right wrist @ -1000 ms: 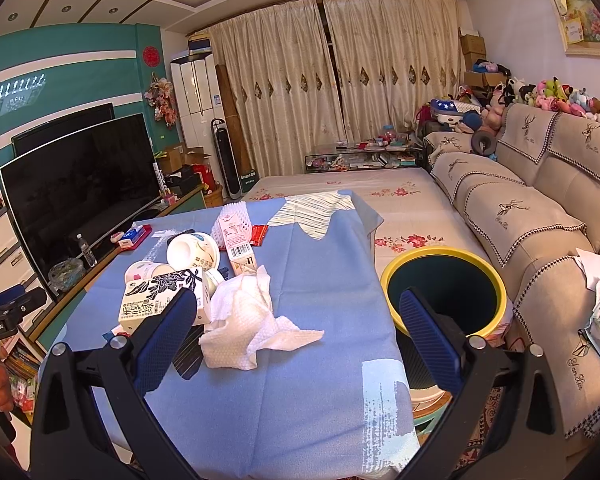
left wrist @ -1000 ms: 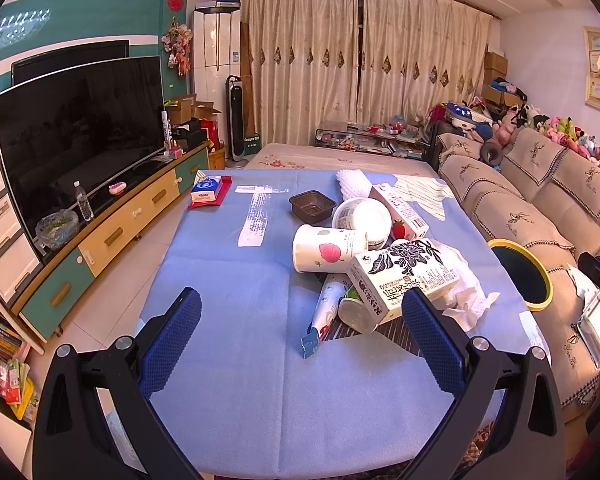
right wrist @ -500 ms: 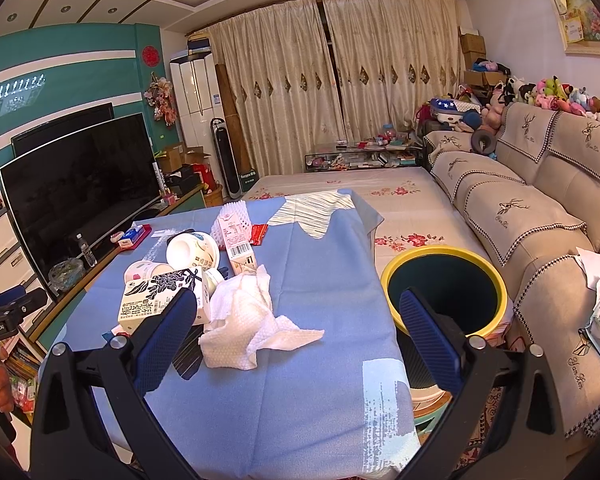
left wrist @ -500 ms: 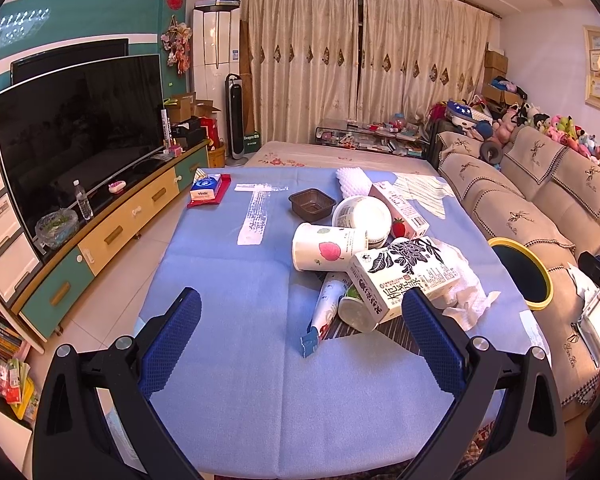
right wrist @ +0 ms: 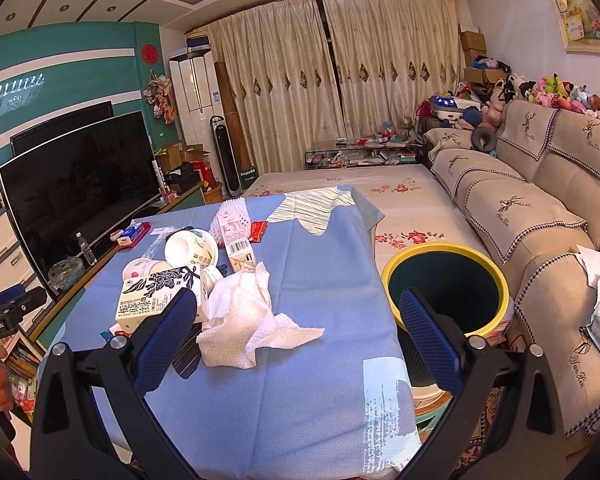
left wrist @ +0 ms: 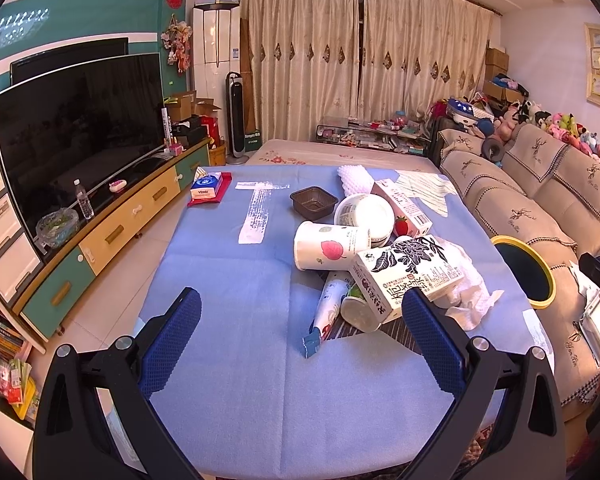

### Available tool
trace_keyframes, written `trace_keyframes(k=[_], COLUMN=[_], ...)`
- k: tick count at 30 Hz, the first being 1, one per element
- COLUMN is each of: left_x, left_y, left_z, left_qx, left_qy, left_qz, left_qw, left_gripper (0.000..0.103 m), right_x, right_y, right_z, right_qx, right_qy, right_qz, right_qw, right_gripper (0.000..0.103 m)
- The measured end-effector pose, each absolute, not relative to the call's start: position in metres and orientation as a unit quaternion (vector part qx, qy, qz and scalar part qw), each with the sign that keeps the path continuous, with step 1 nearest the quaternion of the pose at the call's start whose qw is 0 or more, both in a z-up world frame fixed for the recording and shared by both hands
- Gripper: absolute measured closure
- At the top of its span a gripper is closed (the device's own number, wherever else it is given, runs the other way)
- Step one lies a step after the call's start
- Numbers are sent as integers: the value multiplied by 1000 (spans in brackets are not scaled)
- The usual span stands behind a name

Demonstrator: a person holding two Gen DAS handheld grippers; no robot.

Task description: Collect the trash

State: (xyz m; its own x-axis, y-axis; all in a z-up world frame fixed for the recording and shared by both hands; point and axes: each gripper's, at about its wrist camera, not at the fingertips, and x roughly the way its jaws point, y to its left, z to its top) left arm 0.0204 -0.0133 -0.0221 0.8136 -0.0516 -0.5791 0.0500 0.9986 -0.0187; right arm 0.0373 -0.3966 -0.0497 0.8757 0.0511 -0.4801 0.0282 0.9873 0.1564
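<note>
A pile of trash lies on the blue table cloth [left wrist: 236, 280]: a black-and-white carton [left wrist: 408, 276], a paper cup with a red print [left wrist: 328, 246], a white bowl [left wrist: 366, 216], a pink carton [left wrist: 402, 206], a tube [left wrist: 330, 310], a brown tray [left wrist: 313, 201] and a crumpled white tissue [right wrist: 248, 320]. The carton also shows in the right wrist view [right wrist: 160, 296]. A dark bin with a yellow rim [right wrist: 446, 288] stands right of the table. My left gripper [left wrist: 300, 344] is open and empty, before the pile. My right gripper [right wrist: 296, 344] is open and empty, above the table's right edge.
A tissue pack on a red pouch [left wrist: 208, 188] lies at the table's far left. A TV [left wrist: 80, 132] on a low cabinet [left wrist: 112, 236] runs along the left. A sofa [right wrist: 540, 208] runs along the right, a bed [right wrist: 380, 188] behind the table.
</note>
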Motion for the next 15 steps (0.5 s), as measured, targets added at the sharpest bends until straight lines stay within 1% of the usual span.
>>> trace_keyframes(k=[7, 15], left_x=[35, 52], left_y=[-14, -15], left_z=[-32, -49], left_qx=[-6, -12], left_qy=[316, 319], left_qz=[-31, -40], left_qw=[948, 947], left_gripper=[4, 4], right_x=[60, 123], right_y=[-393, -379], right_z=[-64, -75], right_qx=[69, 56], right_qy=[272, 292], right_qz=[11, 59], right_qw=[960, 953], right_gripper=[6, 6])
